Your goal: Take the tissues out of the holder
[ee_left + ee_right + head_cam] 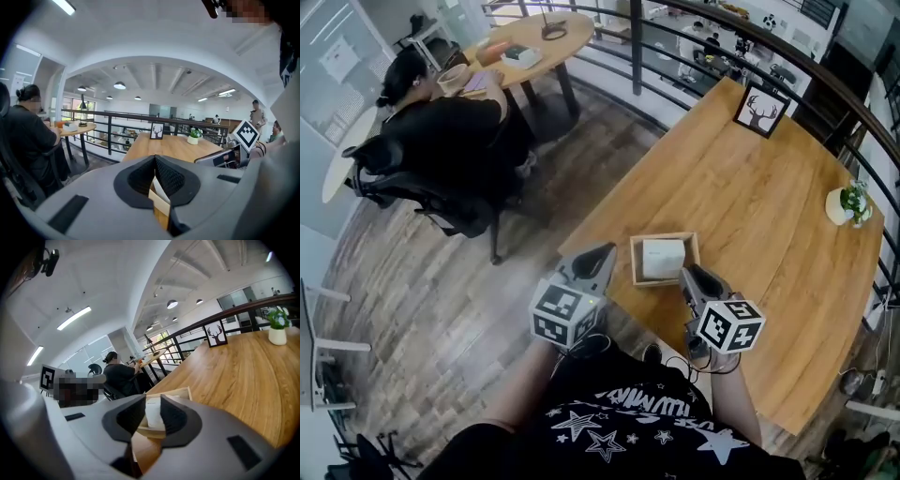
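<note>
Right gripper (687, 273) barely open beside the holder (635, 264)
Its jaws stood a narrow slit apart, gripping nothing; the left gripper (607, 251) was closed and empty. The tissues (664, 258) lay inside the holder on the table (750, 187).

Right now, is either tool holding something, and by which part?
Nothing is held. The left tool is shut and empty; the right tool stands slightly open near the tissues in the holder.

wht tissues (663, 258), pale wood holder (635, 262), brown wood-grain table (750, 187)
</note>
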### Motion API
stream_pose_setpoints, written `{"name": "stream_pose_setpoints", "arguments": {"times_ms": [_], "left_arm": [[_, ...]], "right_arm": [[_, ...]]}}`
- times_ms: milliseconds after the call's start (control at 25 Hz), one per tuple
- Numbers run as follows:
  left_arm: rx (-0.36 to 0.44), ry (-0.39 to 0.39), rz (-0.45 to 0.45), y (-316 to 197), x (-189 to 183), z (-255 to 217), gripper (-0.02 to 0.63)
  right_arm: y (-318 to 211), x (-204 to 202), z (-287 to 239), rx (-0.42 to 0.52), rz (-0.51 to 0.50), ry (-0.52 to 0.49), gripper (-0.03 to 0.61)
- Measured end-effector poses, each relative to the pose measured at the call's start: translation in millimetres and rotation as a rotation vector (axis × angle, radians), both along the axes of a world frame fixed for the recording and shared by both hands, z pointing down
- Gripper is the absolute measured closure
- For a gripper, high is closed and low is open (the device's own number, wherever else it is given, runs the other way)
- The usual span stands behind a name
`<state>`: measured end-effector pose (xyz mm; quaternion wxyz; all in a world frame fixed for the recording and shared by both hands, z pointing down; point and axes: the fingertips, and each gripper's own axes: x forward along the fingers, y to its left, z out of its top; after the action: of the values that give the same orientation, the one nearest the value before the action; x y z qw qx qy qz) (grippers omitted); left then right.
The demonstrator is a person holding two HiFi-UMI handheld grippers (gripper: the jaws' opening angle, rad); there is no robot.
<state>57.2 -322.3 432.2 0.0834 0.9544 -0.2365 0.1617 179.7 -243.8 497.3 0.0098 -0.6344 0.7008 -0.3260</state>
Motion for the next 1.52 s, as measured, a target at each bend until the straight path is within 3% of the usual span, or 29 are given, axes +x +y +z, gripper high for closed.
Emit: {"name": "stream_pose_setpoints", "arguments": {"times_ms": [40,200,400,600,760,920,1120,1320,1520], "left_arm": [[0.006,-0.011,0.022,-8,2,1,0.6],[-0.023,-0.028,0.113,-31,14,14,0.6],[-0.061,-0.037,0.217,-54,22,31,0.6],[-0.08,-0.041,0.304,-82,29,40,0.6],[-0.084,-0.046,0.377,-97,35,44,0.6],[-0.097,-0.058,0.445,-107,38,52,0.6],[-0.095,-0.068,0.511,-115,36,56,0.6],[-0.091,-0.059,0.518,-127,33,52,0.6],[-0.104,-0.055,0.499,-142,26,50,0.6]], "right_arm": [[-7,-3,2,-0.011,-0.002,0.001,0.471],[-21,-10,17,-0.091,0.037,0.037,0.359],[-37,-19,37,-0.18,0.081,0.118,0.342],[-54,-18,52,-0.279,0.153,0.192,0.275],[-58,-20,65,-0.364,0.193,0.222,0.25],[-65,-18,68,-0.376,0.278,0.215,0.236],[-73,-16,65,-0.395,0.296,0.261,0.233],[-76,-10,60,-0.44,0.26,0.287,0.233],[-79,-1,64,-0.457,0.256,0.21,0.233]]}}
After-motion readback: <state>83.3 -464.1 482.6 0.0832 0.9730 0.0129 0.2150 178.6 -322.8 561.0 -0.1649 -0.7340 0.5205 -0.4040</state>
